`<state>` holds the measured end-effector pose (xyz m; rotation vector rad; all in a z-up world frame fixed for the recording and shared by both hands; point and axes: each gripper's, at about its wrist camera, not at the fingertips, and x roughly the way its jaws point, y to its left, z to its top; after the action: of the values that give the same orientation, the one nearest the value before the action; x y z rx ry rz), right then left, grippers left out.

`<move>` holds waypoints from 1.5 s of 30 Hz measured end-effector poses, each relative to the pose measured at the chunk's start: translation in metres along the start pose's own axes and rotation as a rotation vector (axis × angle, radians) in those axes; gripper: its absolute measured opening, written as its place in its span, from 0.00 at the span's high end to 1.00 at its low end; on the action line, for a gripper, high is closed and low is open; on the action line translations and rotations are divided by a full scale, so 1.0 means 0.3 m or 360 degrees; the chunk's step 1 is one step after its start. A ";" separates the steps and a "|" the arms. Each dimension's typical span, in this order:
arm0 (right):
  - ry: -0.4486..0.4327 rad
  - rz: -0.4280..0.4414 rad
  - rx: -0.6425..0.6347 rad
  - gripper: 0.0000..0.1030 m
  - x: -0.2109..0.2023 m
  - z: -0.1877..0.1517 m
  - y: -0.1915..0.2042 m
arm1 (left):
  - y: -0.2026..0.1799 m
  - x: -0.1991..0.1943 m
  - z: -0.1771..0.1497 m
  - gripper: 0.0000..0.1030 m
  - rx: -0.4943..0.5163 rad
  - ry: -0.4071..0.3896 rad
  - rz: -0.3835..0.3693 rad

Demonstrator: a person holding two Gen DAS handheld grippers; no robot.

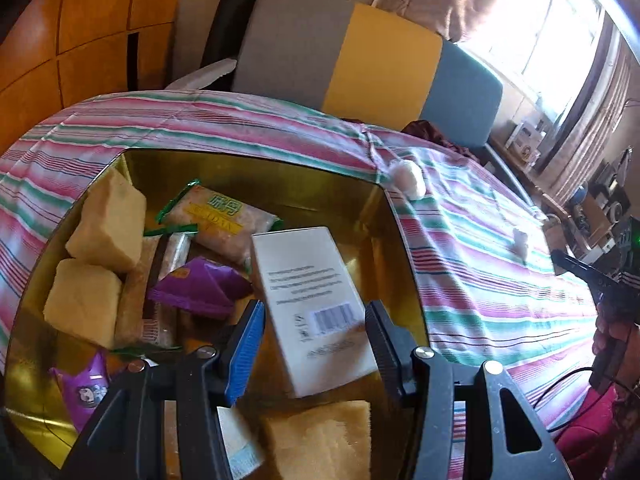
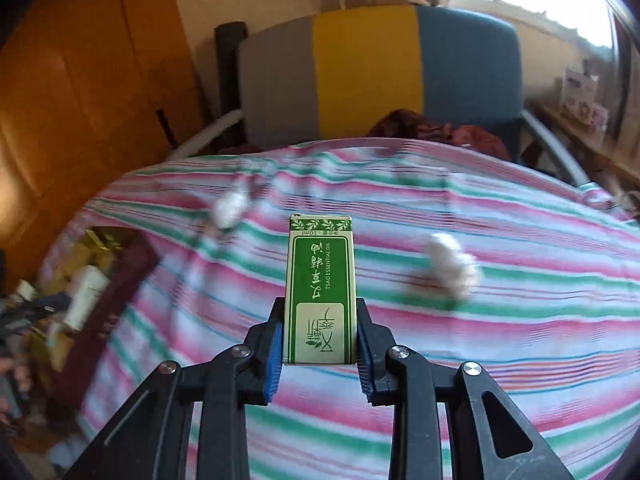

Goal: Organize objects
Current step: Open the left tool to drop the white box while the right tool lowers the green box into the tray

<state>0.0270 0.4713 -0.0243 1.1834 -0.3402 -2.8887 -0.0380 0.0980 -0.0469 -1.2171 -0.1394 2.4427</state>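
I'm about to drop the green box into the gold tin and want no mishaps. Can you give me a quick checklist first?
1. Right gripper shut on green box: ok.
2. Box square between the pads: ok.
3. Left gripper off the white box: ok, pads stand apart from it.
4. Free floor in the gold tin: ok, right side bare.
5. Cotton balls clear of the path: cannot tell.
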 end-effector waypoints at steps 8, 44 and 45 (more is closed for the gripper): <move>0.0030 0.0214 -0.0115 0.70 0.047 -0.003 0.365 | 0.035 -0.090 -0.016 0.47 -0.0039 -0.0191 0.0093; 0.0165 0.0088 -0.0225 0.62 0.362 0.025 0.863 | 0.188 -0.150 -0.075 0.44 -0.0245 -0.0211 0.0039; 0.0162 0.0091 -0.0223 0.61 0.358 0.022 0.860 | 0.188 -0.150 -0.075 0.44 -0.0245 -0.0209 0.0038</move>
<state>-0.0752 0.2117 -0.0425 1.2684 -0.1645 -2.7399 -0.0137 0.0267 -0.0423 -1.1251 -0.3580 2.5727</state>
